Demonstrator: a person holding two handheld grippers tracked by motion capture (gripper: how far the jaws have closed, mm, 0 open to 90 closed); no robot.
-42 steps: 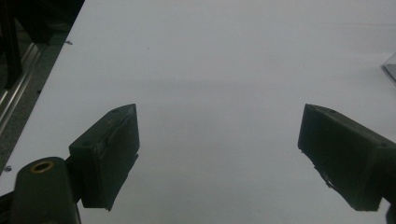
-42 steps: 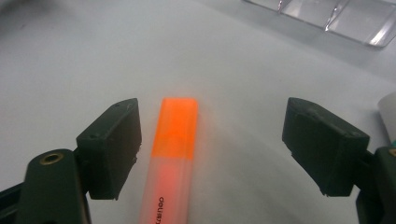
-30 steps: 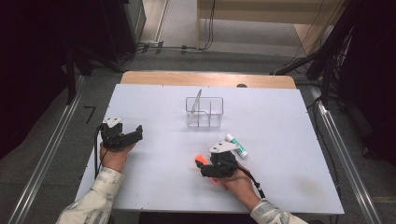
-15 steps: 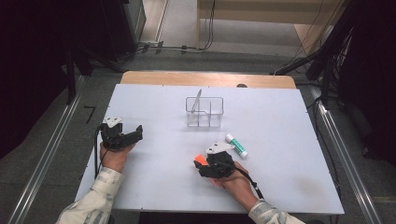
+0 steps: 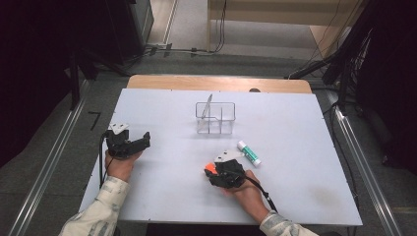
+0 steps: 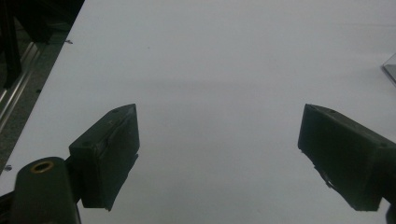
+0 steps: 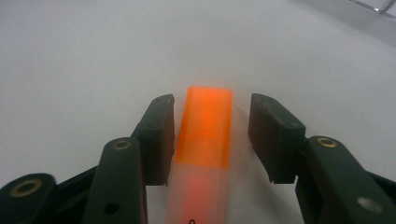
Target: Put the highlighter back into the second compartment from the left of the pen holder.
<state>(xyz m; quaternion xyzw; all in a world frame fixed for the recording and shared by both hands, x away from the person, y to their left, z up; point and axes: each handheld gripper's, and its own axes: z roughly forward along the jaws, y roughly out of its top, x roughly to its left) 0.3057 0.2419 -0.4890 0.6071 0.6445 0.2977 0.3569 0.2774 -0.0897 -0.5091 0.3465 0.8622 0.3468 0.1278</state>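
Note:
An orange highlighter (image 7: 205,130) with a translucent barrel lies on the white table (image 5: 295,128), its orange cap (image 5: 210,170) pointing left in the high view. My right gripper (image 7: 212,100) straddles it near the front middle of the table (image 5: 214,173). Its jaws have just been closing around the cap. The left pad is close against the cap, and a gap remains at the right pad (image 7: 273,135). My left gripper (image 6: 219,112) rests at the table's left side (image 5: 145,139), open wide over bare table.
A white glue stick with a green cap (image 5: 249,153) lies just right of my right gripper. A clear wire-edged organiser (image 5: 215,118) stands mid-table with a thin stick (image 5: 208,104) leaning in it. A wooden edge runs along the far side.
The grey plate on the right gripper has shifted slightly left, away from the glue stick. The left hand has kept still.

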